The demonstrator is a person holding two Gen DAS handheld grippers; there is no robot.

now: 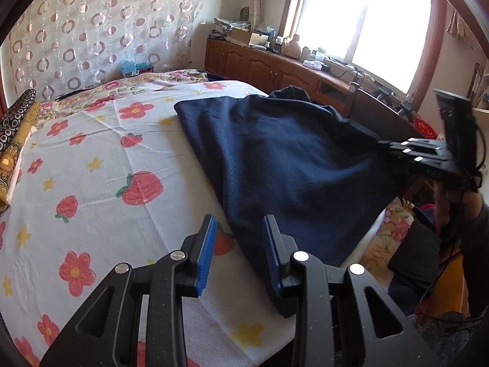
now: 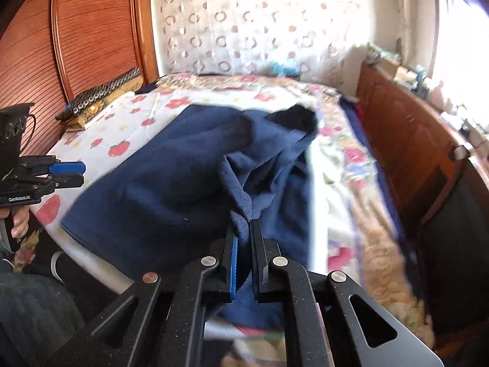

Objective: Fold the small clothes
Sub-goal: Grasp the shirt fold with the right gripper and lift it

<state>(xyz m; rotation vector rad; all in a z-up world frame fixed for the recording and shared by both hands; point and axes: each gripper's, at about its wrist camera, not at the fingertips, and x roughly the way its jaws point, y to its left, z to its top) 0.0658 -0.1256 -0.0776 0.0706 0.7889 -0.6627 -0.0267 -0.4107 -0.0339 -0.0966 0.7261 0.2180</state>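
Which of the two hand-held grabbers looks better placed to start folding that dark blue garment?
The right gripper: its fingers already pinch an edge of the blue garment, lifting it. The left gripper hangs open over the flowered bedsheet, holding nothing.

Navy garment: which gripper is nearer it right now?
Right. The right gripper is shut on a bunched edge of the navy garment. The left gripper is open at its near corner, holding nothing.
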